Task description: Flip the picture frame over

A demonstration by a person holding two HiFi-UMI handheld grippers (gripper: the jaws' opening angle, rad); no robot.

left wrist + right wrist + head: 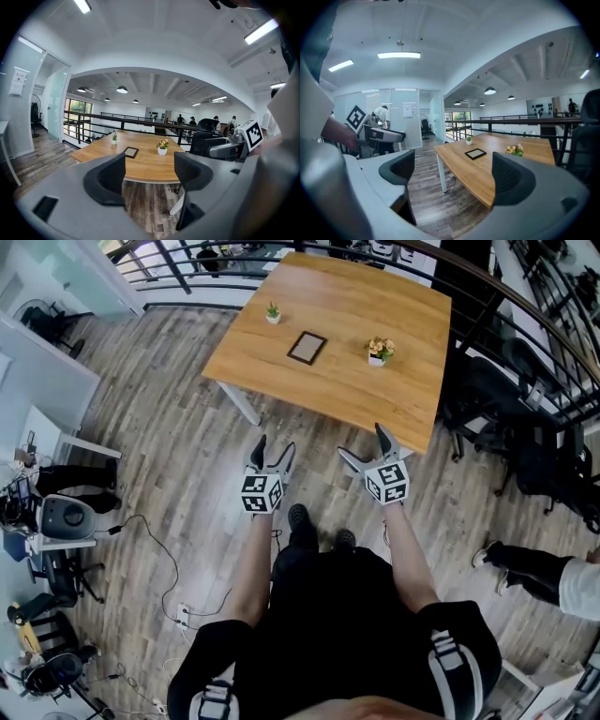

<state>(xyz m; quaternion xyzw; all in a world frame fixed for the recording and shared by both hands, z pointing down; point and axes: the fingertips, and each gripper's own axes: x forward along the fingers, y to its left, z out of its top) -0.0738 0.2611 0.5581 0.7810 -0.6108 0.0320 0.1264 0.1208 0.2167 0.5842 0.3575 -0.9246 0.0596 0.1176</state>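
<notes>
Frame (307,347) looks thin, light, stiff, perhaps glazed — I'd pinch one edge; left gripper (273,452) and right gripper (364,448) both gape empty.

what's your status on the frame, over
Left gripper and right gripper open, empty. Picture frame flat on table, untouched, grippers short of it. Flower pot and small plant flank it, not touching.

A wooden table (375,399) on white legs stands on a grey plank floor (159,446). Two things sit on it well apart: a small green plant in a white pot (273,313) near the far left corner, and a pot of pale flowers (380,351) toward the right. A black railing (123,124) runs behind, dark office chairs (525,451) crowd the right side, and a cable (175,568) trails over the floor at left
</notes>
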